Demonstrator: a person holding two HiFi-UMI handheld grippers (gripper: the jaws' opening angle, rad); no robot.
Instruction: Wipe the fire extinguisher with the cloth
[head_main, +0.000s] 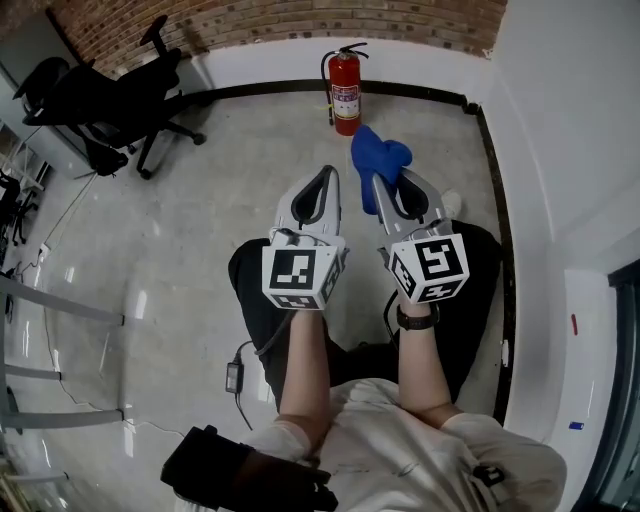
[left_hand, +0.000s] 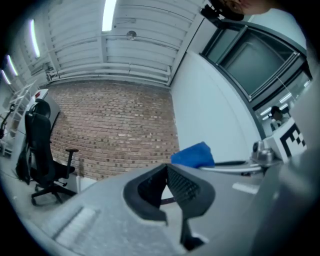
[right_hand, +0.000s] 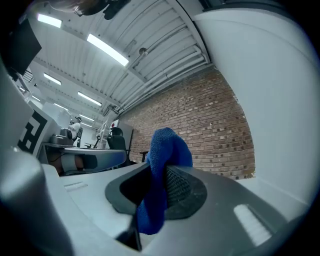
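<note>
Fire extinguisher (head_main: 345, 95) stands upright ahead by the wall; my right gripper (head_main: 393, 192), pinching the cloth (head_main: 377, 160), sits nearer than my left gripper (head_main: 323, 185), pressed together empty.

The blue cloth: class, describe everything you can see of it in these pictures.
The blue cloth is soft, fuzzy-looking fabric, plain bright blue. It is bunched and pinched between the jaws of the right hand-held gripper, one fold standing past the tips, a tail hanging between them. It is held in the air, short of the red fire extinguisher; only the jaws touch it.
</note>
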